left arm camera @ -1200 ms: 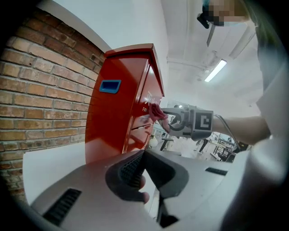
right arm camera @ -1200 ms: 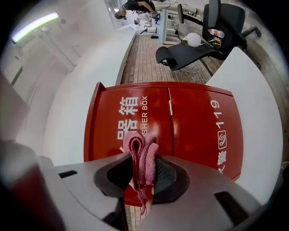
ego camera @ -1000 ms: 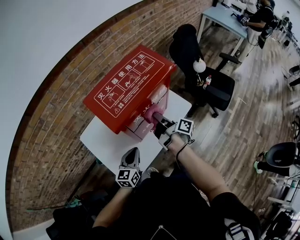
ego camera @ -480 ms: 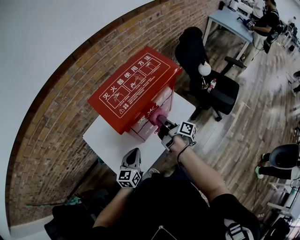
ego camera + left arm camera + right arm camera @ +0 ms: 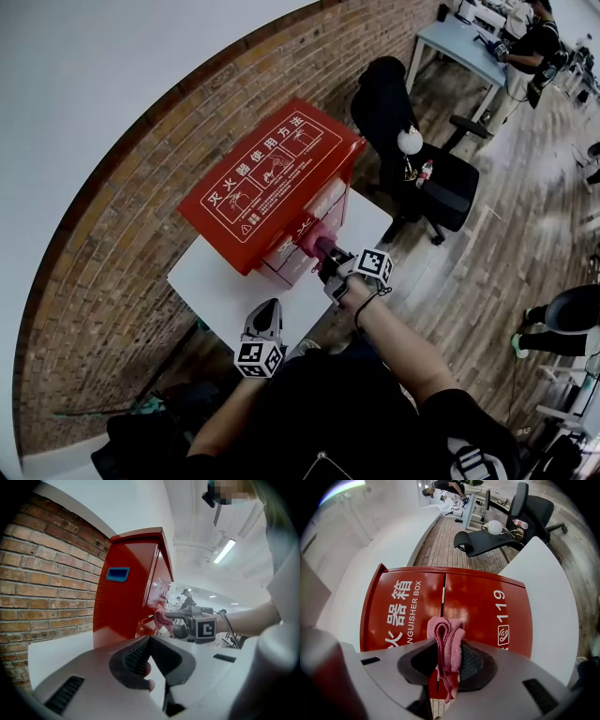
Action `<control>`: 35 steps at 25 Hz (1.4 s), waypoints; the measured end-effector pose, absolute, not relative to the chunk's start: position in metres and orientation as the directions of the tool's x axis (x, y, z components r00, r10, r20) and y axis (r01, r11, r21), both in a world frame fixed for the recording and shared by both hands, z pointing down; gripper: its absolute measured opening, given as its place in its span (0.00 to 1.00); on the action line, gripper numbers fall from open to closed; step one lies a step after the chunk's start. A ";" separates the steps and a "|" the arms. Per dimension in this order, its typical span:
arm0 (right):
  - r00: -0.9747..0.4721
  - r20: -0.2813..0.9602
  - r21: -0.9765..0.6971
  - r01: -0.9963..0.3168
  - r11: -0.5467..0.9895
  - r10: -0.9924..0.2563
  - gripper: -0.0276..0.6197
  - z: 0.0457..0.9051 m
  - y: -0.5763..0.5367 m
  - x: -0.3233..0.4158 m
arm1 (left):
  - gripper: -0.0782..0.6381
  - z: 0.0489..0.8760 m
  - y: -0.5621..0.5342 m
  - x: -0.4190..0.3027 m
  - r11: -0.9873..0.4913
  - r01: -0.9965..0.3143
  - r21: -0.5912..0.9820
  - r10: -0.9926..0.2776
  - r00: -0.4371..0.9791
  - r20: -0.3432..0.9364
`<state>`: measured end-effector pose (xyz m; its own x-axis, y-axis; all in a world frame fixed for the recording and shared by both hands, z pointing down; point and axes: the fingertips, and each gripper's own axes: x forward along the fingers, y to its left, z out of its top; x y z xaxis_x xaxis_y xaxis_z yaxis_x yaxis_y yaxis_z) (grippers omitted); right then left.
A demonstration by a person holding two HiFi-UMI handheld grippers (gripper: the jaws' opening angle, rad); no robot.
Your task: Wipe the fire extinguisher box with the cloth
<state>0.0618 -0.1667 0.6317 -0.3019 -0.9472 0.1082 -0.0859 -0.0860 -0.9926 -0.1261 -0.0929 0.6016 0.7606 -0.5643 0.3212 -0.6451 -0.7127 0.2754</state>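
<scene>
Running along the back is a brick wall, with a white table pushed up to it. On the table sits the fire extinguisher box, bright red, white lettering on the top and "119" on the front. A black office chair is parked off to the side, well apart from the action.

The person's right gripper is up at the box's front, jaws clamped tight on a folded pink cloth. The bunched end of the cloth pokes out past the jaw tips and sits right at the front face, about where the two doors meet. The left gripper hangs over the table's near edge, clear of the box, jaws closed together with nothing in them.
</scene>
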 end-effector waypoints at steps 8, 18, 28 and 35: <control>-0.300 0.146 -0.987 -0.103 -0.120 -0.943 0.21 0.643 -0.166 0.063 | 0.13 0.605 -0.095 -0.122 -0.713 -0.642 0.281 -0.556 0.763 0.329; -0.298 0.187 -0.981 -0.109 -0.162 -0.936 0.21 0.662 -0.165 0.064 | 0.13 0.612 -0.096 -0.123 -0.705 -0.649 0.287 -0.557 0.756 0.344; -0.294 0.240 -0.970 -0.116 -0.214 -0.925 0.21 0.693 -0.163 0.064 | 0.13 0.617 -0.099 -0.133 -0.689 -0.668 0.280 -0.569 0.738 0.362; -0.290 0.282 -0.958 -0.128 -0.255 -0.915 0.21 0.715 -0.162 0.065 | 0.13 0.620 -0.103 -0.139 -0.684 -0.677 0.272 -0.574 0.729 0.373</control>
